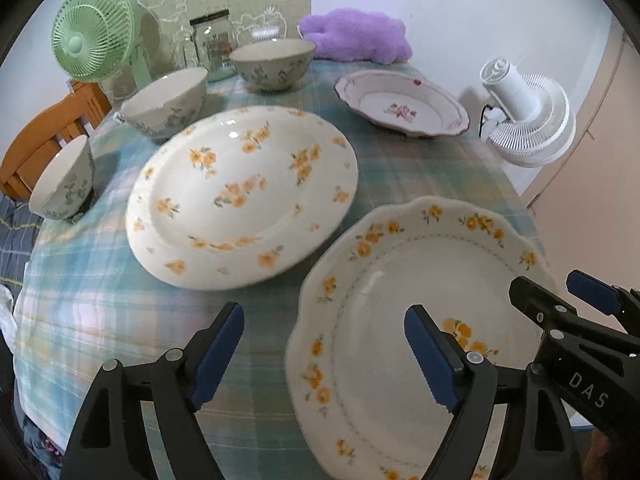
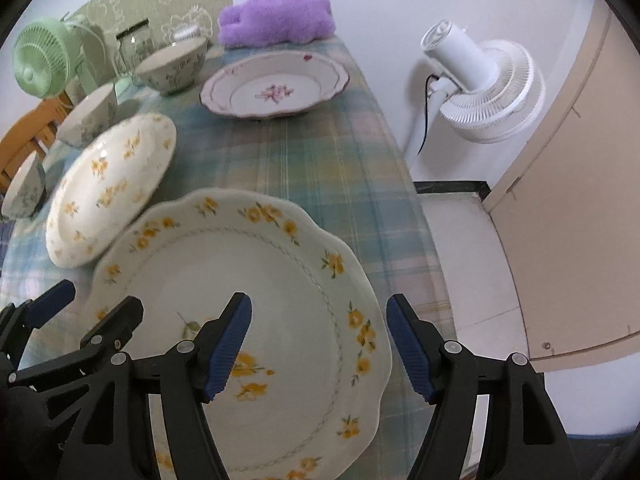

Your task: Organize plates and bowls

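Left gripper (image 1: 324,354): black plastic frame with two angled arms and open triangular cut-outs.
Left fingers (image 1: 218,356): blue pads with ribbed, saw-toothed inner faces.
Pivots: round silver-grey screw heads at each joint.
Right gripper (image 2: 318,350): same black frame, same silver screws.
Right fingers (image 2: 410,350): blue ribbed pads.
Marking: white letters "DAS" on the right gripper's black arm, left wrist view.

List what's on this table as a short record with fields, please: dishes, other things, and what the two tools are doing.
plates: scalloped yellow-flower plate nearest; round yellow-flower plate; pink-flower plate
bowls: three, along the left side
cloth: plaid tablecloth
other: green fan, purple plush
left gripper: open, holding nothing
right gripper: open, holding nothing
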`<state>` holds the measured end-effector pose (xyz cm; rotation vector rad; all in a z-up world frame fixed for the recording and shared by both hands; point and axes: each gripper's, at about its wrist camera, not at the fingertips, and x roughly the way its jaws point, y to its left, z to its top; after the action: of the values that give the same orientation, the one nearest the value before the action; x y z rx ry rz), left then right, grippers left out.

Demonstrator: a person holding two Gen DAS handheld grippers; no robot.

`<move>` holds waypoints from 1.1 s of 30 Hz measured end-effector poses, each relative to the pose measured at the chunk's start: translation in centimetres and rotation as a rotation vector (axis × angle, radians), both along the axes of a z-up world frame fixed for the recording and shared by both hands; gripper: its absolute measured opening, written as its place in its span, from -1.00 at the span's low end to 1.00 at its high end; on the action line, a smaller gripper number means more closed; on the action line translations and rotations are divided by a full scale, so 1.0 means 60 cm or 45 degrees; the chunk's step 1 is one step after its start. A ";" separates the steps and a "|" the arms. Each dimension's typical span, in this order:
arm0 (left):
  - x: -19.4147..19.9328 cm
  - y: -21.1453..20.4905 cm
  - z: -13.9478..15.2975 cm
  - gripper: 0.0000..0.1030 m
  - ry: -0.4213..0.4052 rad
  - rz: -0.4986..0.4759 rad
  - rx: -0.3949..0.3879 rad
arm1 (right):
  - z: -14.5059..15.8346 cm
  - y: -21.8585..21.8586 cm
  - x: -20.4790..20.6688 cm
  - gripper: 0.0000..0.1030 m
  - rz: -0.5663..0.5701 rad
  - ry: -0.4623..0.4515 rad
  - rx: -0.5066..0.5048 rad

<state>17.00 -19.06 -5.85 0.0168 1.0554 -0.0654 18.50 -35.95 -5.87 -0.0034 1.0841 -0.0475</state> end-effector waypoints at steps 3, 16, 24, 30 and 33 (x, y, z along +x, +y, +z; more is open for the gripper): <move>-0.006 0.023 0.019 0.65 -0.036 -0.005 0.004 | 0.017 0.015 -0.005 0.43 0.002 -0.032 0.001; -0.010 0.148 0.056 0.75 -0.076 -0.009 -0.013 | 0.074 0.130 -0.031 0.56 -0.024 -0.137 0.033; 0.010 0.213 0.069 0.75 -0.098 0.009 -0.030 | 0.088 0.205 -0.026 0.58 -0.033 -0.194 0.056; 0.044 0.228 0.070 0.74 -0.118 0.015 0.000 | 0.092 0.231 0.012 0.57 -0.020 -0.221 0.082; 0.067 0.230 0.072 0.73 -0.117 0.034 -0.018 | 0.094 0.232 0.036 0.57 0.000 -0.229 0.103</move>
<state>21.02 -5.23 -1.54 -0.0073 0.9629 -0.0477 20.65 -22.02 -0.20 0.0723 0.9055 -0.0036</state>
